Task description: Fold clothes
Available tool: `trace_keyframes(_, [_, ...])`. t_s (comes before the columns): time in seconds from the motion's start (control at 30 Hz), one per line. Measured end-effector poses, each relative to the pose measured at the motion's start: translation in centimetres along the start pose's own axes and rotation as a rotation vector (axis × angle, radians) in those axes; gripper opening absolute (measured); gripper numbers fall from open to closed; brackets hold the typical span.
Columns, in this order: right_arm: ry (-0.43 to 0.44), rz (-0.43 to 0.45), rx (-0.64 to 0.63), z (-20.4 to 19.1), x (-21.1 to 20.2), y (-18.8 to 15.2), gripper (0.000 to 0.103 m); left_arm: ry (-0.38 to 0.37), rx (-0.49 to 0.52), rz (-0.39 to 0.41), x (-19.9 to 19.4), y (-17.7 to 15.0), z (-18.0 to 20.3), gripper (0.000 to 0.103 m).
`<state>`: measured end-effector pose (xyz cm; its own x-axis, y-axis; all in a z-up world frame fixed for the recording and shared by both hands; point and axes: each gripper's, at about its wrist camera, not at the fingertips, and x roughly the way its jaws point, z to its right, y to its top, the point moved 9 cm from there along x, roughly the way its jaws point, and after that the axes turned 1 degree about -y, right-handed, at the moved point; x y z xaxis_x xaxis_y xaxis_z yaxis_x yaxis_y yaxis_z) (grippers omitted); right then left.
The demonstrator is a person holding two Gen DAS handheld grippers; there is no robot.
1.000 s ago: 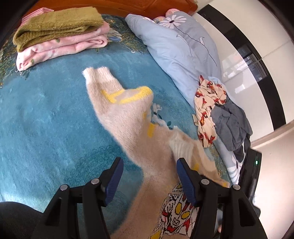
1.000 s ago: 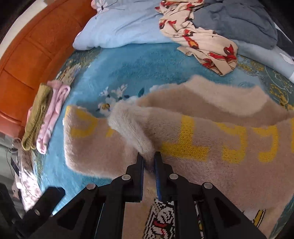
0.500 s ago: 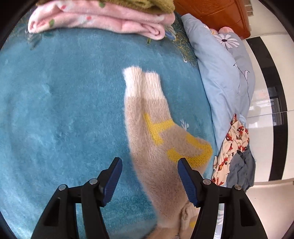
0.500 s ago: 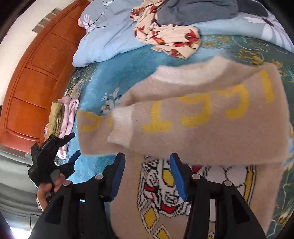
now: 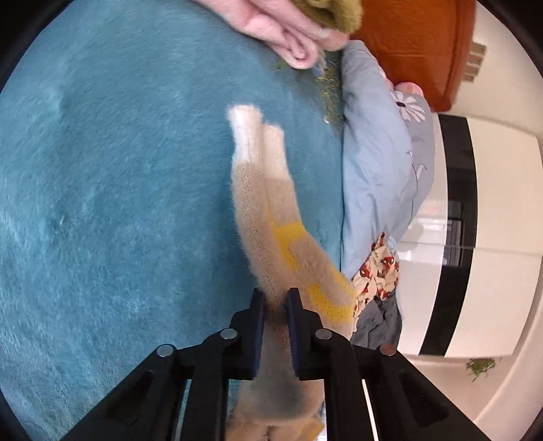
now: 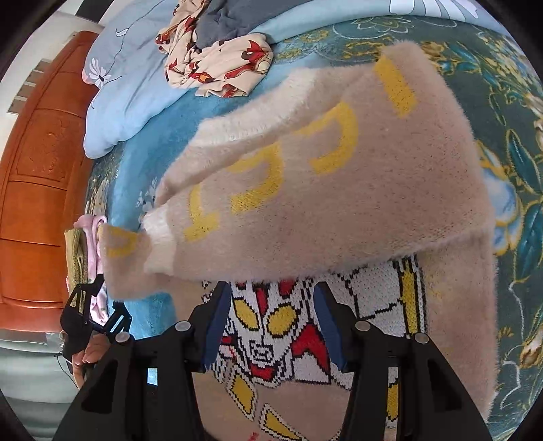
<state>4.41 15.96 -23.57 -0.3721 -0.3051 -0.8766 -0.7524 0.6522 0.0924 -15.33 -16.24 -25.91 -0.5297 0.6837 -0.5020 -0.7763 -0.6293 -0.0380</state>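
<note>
A fluffy beige sweater (image 6: 322, 190) with yellow letters and a cartoon robot face lies on the teal bedspread (image 5: 112, 210). One sleeve is folded across its chest. The other sleeve (image 5: 264, 210) stretches away with its white cuff far out, and my left gripper (image 5: 274, 303) is shut on it near the shoulder end. My right gripper (image 6: 268, 322) hangs open just above the robot face, holding nothing. In the right wrist view the left gripper (image 6: 85, 312) shows at the left edge, in a person's hand.
Folded pink and olive clothes (image 5: 292, 30) are stacked at the bed's far end by the orange headboard (image 6: 37, 163). A light blue duvet (image 5: 376, 183) and a heap of patterned and grey clothes (image 6: 217, 57) lie along the sweater's side.
My left gripper went from open over the sleeve to shut on it. My right gripper let go of the other sleeve's cuff, opened, and drew back over the sweater's front.
</note>
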Motion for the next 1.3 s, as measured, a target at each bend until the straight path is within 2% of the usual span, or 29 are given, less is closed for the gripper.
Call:
trace_keyframes(0.1, [0.019, 0.002, -0.012, -0.4, -0.2, -0.2, 0.052, -0.015, 0.182, -0.026, 0.0, -1.7, 3.3, 0.013])
trace_keyframes(0.2, [0.028, 0.012, -0.004, 0.2, -0.8, -0.4, 0.052, -0.018, 0.463, -0.109, 0.5, -6.2, 7.5, 0.012])
trace_keyframes(0.33, [0.037, 0.034, 0.057, 2.4, -1.8, -0.5, 0.052, -0.018, 0.853, -0.341, 2.2, -16.0, 11.0, 0.012])
trace_keyframes(0.4, [0.041, 0.046, 0.095, 3.8, -2.5, -0.6, 0.052, 0.009, 0.985, -0.474, 3.2, -20.8, 11.0, 0.013])
trace_keyframes(0.47, [0.037, 0.061, 0.121, 5.1, -3.3, -0.6, 0.052, 0.047, 1.063, -0.555, 3.3, -23.9, 10.2, 0.013])
trace_keyframes(0.57, [0.036, 0.084, 0.121, 5.8, -4.3, -0.5, 0.052, 0.068, 1.053, -0.584, 3.1, -24.9, 9.8, 0.013])
trace_keyframes(0.63, [0.038, 0.096, 0.111, 5.8, -4.9, -0.4, 0.052, 0.024, 0.978, -0.56, 2.3, -23.9, 10.4, 0.015])
trace_keyframes(0.67, [0.04, 0.102, 0.105, 5.8, -5.2, -0.4, 0.052, 0.001, 0.933, -0.54, 1.8, -23.2, 10.7, 0.018])
trace_keyframes(0.77, [0.043, 0.121, 0.09, 5.9, -6.0, -0.2, 0.052, -0.031, 0.776, -0.465, 1.3, -20.2, 10.8, 0.04])
trace_keyframes(0.8, [0.045, 0.127, 0.085, 5.9, -6.3, -0.1, 0.052, -0.034, 0.722, -0.437, 1.0, -19.1, 10.5, 0.042])
trace_keyframes(0.97, [0.051, 0.143, 0.053, 5.6, -7.2, 0.0, 0.052, 0.047, 0.495, -0.318, 0.2, -14.4, 7.6, 0.043])
trace_keyframes(1.03, [0.054, 0.123, 0.029, 5.0, -6.6, -0.4, 0.052, 0.051, 0.403, -0.294, 0.0, -13.1, 6.4, 0.043])
trace_keyframes(1.13, [0.026, 0.123, 0.002, 4.9, -5.7, -0.2, 0.052, 0.046, 0.318, -0.262, -0.2, -12.0, 5.2, 0.047])
trace_keyframes(1.2, [0.026, 0.104, 0.068, 6.2, -5.0, -0.1, 0.052, 0.042, 0.273, -0.246, -0.3, -11.4, 4.6, 0.05])
trace_keyframes(1.3, [0.137, 0.033, 0.203, 6.8, -3.3, -1.1, 0.052, 0.034, 0.247, -0.245, -0.4, -11.3, 4.5, 0.052])
